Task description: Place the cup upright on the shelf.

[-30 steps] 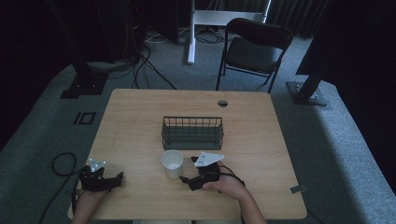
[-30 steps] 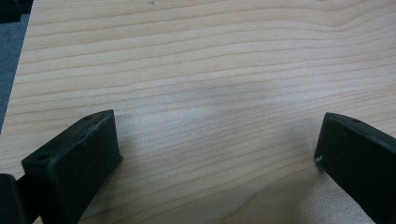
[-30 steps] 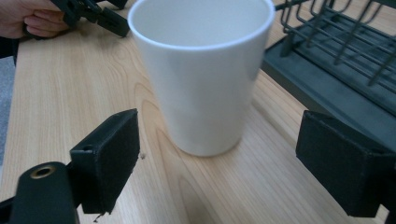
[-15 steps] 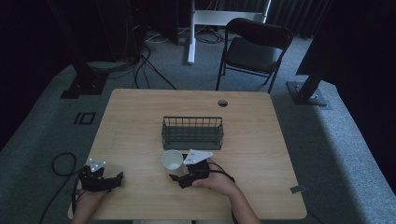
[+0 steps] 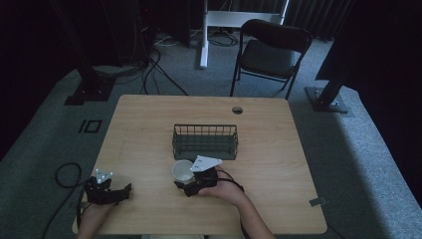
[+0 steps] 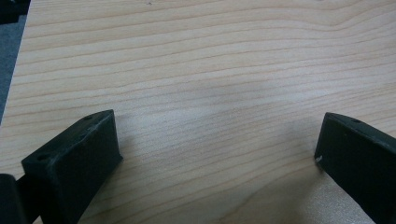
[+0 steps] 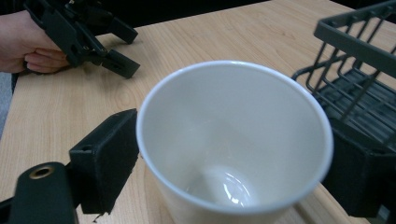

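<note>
A white paper cup [image 5: 182, 171] stands upright and empty on the wooden table [image 5: 149, 129], just in front of the wire basket [image 5: 205, 142]. My right gripper [image 5: 181, 178] is open, with one jaw on each side of the cup's lower wall. In the right gripper view the cup [image 7: 233, 140] sits between the jaws, very close to both; contact cannot be told. My left gripper [image 5: 124, 191] rests open near the table's front left corner. In the left gripper view its jaws [image 6: 217, 154] stand wide apart over bare wood, with nothing between them.
The dark wire basket [image 7: 359, 60] is empty and sits mid-table, right behind the cup. A cable hole [image 5: 237, 109] lies near the far edge. A folding chair [image 5: 271, 50] stands beyond the table. The left gripper [image 7: 128, 49] and its hand show far off in the right gripper view.
My right gripper has slid left along the table until its jaws came around the cup. The cup and the left gripper have stayed in place.
</note>
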Motion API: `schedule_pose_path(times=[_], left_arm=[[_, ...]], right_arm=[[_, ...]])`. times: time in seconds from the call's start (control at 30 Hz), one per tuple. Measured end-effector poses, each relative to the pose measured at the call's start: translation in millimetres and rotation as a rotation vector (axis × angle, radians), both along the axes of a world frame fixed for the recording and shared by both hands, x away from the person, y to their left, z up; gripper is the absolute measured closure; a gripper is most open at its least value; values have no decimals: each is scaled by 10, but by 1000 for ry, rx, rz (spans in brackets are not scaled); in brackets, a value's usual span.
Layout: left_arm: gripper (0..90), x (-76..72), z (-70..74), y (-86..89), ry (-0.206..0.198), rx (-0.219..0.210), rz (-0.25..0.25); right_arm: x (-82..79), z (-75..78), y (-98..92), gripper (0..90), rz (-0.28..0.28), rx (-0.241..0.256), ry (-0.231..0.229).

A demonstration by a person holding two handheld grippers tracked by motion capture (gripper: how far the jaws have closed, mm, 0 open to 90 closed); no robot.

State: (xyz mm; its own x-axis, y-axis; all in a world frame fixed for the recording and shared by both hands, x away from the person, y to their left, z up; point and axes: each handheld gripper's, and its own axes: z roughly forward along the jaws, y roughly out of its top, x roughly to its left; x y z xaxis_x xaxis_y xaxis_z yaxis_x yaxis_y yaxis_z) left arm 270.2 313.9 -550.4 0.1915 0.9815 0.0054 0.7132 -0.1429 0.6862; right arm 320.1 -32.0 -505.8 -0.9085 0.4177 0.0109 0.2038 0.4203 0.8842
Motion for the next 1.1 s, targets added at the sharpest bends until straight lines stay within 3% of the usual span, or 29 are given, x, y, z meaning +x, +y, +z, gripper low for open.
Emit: schedule_pose_path(times=[0.23,0.4,0.63,0.87,1.1], left_arm=[[1,0,0,0,0,0,0],[1,0,0,0,0,0,0],[1,0,0,0,0,0,0],[1,0,1,1,0,0,-1],[1,0,1,0,1,0,0]], right_arm=[[3,17,49,195,-11,0,-18],[6,67,124,198,-5,18,6],[24,199,222,198,11,16,-10],[81,346,284,198,15,55,-9],[146,548,351,198,2,65,-46]])
